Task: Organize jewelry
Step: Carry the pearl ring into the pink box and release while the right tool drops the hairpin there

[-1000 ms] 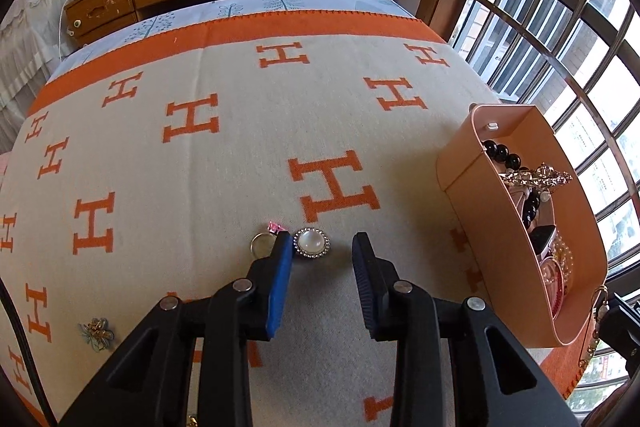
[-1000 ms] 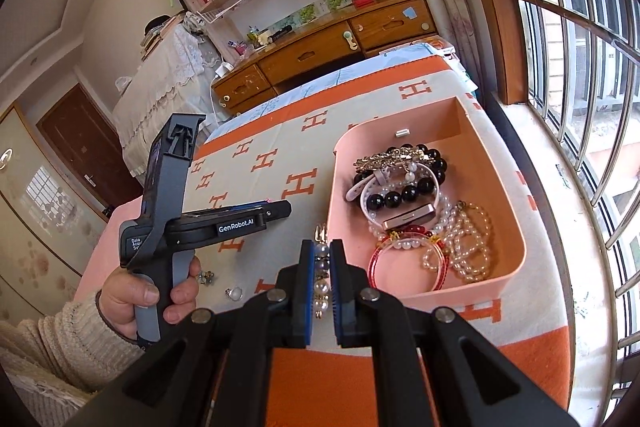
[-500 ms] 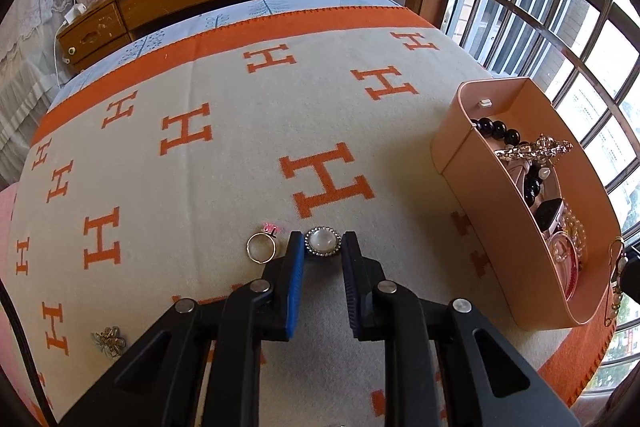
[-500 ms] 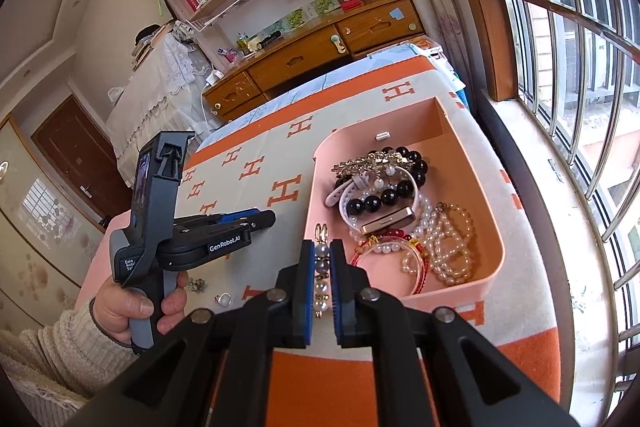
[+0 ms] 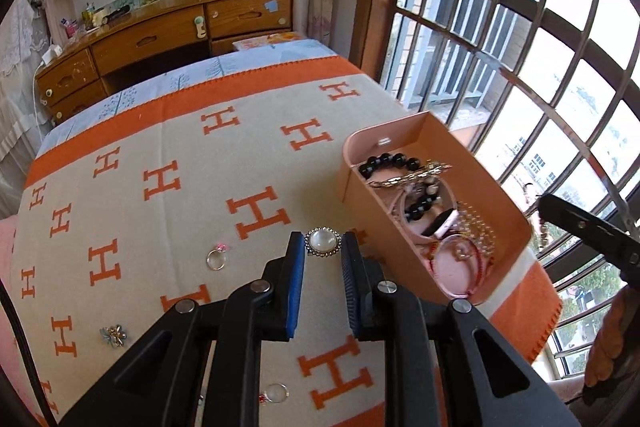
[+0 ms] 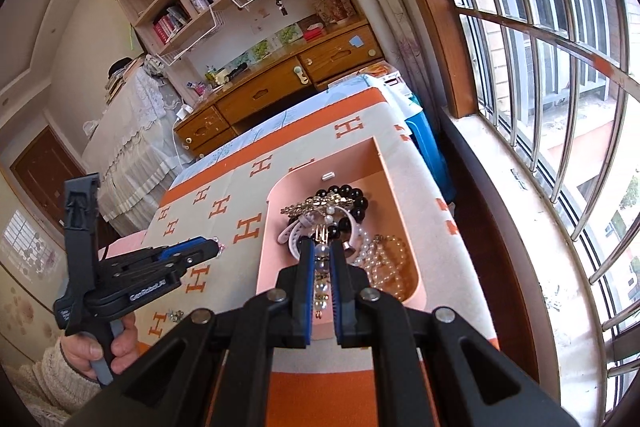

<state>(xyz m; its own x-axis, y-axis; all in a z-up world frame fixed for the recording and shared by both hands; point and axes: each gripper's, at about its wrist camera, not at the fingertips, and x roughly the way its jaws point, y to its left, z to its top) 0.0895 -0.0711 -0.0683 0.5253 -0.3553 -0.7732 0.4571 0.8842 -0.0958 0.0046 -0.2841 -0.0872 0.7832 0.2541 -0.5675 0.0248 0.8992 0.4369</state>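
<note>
On the blanket (image 5: 168, 131) at my far left lay a small flower brooch (image 5: 114, 335), then a pink-stoned ring (image 5: 216, 259) and another ring (image 5: 276, 392) nearer me. My left gripper (image 5: 322, 247) had just closed its jaws and pinched the round pearl brooch (image 5: 322, 242) between its tips, clear of the cloth. Right of it stood the pink tray (image 5: 360, 211), heaped with bracelets. My right gripper (image 6: 325, 255) was clamped on a pearl strand (image 6: 322, 283) hanging over the tray's near end.
</note>
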